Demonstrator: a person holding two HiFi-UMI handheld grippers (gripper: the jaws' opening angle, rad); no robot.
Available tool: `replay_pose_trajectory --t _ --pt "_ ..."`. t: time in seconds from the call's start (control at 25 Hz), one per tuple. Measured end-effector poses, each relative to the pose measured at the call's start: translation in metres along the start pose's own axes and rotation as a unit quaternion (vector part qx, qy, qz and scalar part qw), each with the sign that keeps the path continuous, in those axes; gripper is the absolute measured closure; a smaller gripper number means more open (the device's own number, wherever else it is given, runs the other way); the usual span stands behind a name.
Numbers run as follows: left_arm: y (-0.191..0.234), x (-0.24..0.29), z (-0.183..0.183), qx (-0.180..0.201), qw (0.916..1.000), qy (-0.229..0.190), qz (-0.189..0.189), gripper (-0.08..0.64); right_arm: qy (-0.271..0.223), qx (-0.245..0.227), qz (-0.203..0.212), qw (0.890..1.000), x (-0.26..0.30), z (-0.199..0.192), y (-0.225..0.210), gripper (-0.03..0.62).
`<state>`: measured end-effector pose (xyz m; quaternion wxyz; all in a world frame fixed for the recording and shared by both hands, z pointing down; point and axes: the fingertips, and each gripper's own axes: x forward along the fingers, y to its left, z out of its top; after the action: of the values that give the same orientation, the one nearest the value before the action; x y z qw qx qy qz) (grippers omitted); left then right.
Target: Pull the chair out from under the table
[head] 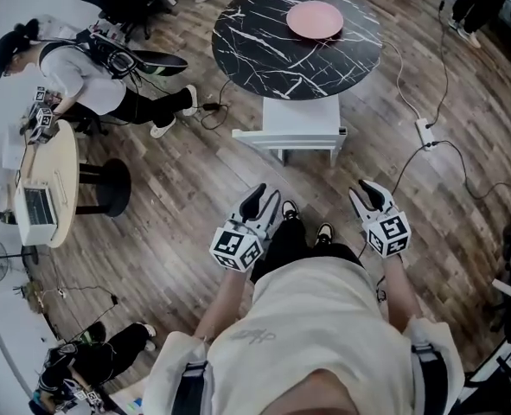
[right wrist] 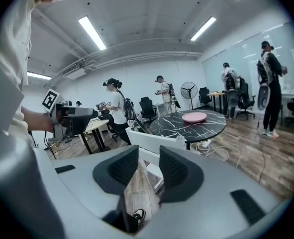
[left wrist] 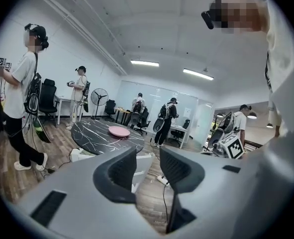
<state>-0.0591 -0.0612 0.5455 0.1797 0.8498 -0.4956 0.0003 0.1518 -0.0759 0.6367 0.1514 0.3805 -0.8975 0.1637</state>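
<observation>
1. Round black marble table (head: 272, 54): stands on the wood floor and carries a pink plate (head: 315, 19) towards its far side.
2. White chair (head: 294, 124): sits at the table's near edge, seat pushed partly under the top, backrest on the side away from the table. Not yet pulled out.
3. Left gripper (head: 262, 204): hovers on the near side of the table, well short of the chair and touching nothing. In the left gripper view (left wrist: 147, 159), jaws stand moderately apart with only floor, a white cable and part of the chair visible through the gap; nothing gripped.
4. Right gripper (head: 367, 197): hangs level with the left one, also on the table's near side, apart from the chair. In the right gripper view (right wrist: 148, 157), jaws show a narrower gap with nothing between the pads; chair backrest (right wrist: 151, 139) and table (right wrist: 189, 126) lie ahead.
5. Black-and-white shoes (head: 305, 220): planted between the two grippers, toes pointing at the table.
6. White power strip (head: 425, 132): lies on the floor to the right of the table, cable trailing away.
7. Another person (head: 73, 72): stands left of the table, bent over a small beige table (head: 60, 158).
</observation>
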Motion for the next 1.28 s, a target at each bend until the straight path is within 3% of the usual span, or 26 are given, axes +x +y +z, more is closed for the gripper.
replay_pose_trajectory --t 0.8,1.0,1.28 --pt "0.145 0.035 0.051 0.008 0.9995 -0.029 -0.007 0.402 0.044 -0.023 -0.050 0.997 0.100 0.064 -0.017 0.465" --pt "0.167 0.050 0.059 0.002 0.9993 -0.022 -0.028 0.402 0.032 -0.019 -0.078 0.996 0.113 0.079 -0.020 0.465" --pt "0.177 0.083 0.067 -0.002 0.9982 -0.010 -0.059 0.402 0.037 -0.022 -0.080 0.996 0.129 0.083 -0.029 0.460"
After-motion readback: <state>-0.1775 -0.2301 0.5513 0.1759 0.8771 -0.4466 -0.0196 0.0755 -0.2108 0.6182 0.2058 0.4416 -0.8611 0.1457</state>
